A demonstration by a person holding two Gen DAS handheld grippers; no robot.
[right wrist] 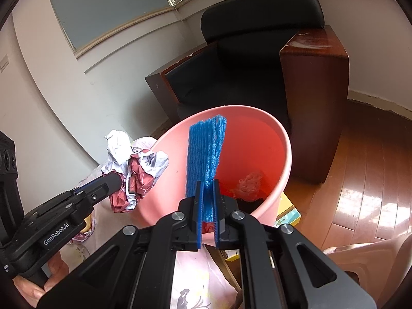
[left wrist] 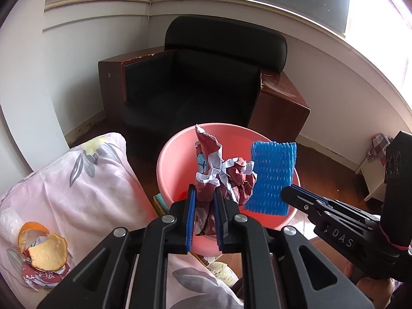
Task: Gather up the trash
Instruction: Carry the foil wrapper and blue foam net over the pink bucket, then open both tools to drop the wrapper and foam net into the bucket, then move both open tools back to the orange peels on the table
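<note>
Left gripper [left wrist: 204,193]: black two-finger tool with blue pads, clamped on a crumpled wad of maroon-and-white printed paper [left wrist: 221,172], held above the near rim of the round pink plastic bin [left wrist: 170,159]. Right gripper [right wrist: 208,188]: same make, closed on a flat piece of blue foam netting [right wrist: 206,149], which stands upright over the bin's mouth. Bin contents: a small pale crumpled scrap [right wrist: 251,180] lying at the bottom. Bedding: pink floral pillow [left wrist: 77,180] to the left of the bin, bearing a curl of orange peel [left wrist: 46,252] on top of further maroon-and-white paper scraps [left wrist: 43,275], with a bit of clear bubble wrap [left wrist: 10,221] beside it. Background: black leather armchair with brown wooden sides [left wrist: 206,82] behind the bin, on a wooden floor [right wrist: 365,180].
</note>
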